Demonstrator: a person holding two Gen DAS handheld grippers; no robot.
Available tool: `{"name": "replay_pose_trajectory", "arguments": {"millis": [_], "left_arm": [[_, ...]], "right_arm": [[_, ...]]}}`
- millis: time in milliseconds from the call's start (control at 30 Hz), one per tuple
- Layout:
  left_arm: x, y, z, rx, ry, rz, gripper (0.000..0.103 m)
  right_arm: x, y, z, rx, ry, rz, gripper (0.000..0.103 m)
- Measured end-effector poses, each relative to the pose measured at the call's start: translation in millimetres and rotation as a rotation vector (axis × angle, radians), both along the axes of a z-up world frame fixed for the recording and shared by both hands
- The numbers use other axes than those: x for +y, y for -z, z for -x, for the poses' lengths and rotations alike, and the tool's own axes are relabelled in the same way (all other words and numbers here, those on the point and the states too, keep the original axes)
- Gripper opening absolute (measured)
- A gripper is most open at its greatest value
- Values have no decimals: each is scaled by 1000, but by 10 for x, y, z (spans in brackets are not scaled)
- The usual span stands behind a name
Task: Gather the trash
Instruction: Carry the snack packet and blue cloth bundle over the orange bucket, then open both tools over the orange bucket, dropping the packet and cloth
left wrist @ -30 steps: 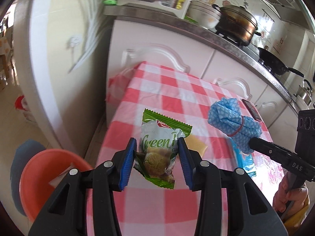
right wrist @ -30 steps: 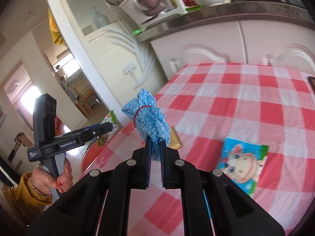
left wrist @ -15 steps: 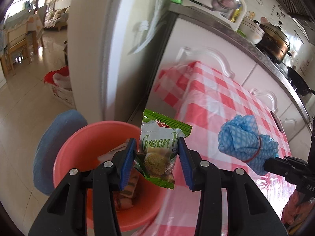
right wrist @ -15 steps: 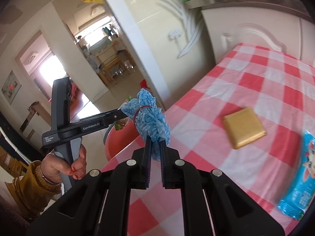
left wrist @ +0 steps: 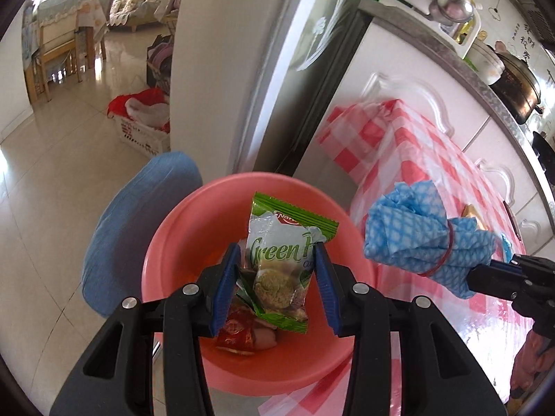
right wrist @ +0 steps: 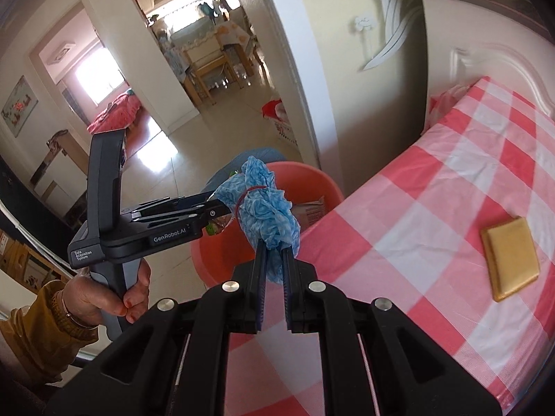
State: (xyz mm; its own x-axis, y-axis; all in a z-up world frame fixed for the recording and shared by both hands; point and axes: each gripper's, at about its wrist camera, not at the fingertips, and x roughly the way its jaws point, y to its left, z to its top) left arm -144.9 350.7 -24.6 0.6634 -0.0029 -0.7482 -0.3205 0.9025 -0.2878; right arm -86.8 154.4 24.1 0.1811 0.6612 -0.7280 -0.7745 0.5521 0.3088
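the left tool (left wrist: pixel 277 287) grips a green snack wrapper (left wrist: pixel 282 263) directly above the pink bin (left wrist: pixel 173 242), nearer than the right tool (right wrist: pixel 274 270), clamped on a blue cloth bundle (right wrist: pixel 267 208) over the bench (right wrist: pixel 451 208) edge.

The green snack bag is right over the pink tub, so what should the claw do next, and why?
Probably open the left claw and let go. The green snack bag hangs pinched above the pink tub, where other wrappers already lie, so it should drop straight in. The right claw can keep its blue cloth for now.
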Motion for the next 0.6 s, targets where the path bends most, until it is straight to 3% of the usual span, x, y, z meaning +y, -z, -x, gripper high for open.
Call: {"name": "replay_pose_trajectory", "arguments": {"millis": [467,533,600], "left_arm": [[87,386,69,80,-3,23,46],[79,414,64,87,-2,22,47],[71,431,59,95,-3,15,51]], "right_arm": [[384,172,71,8,-47,80,17],[425,195,32,14,-44,78,26],[414,201,50,17,-42,73,44]]}}
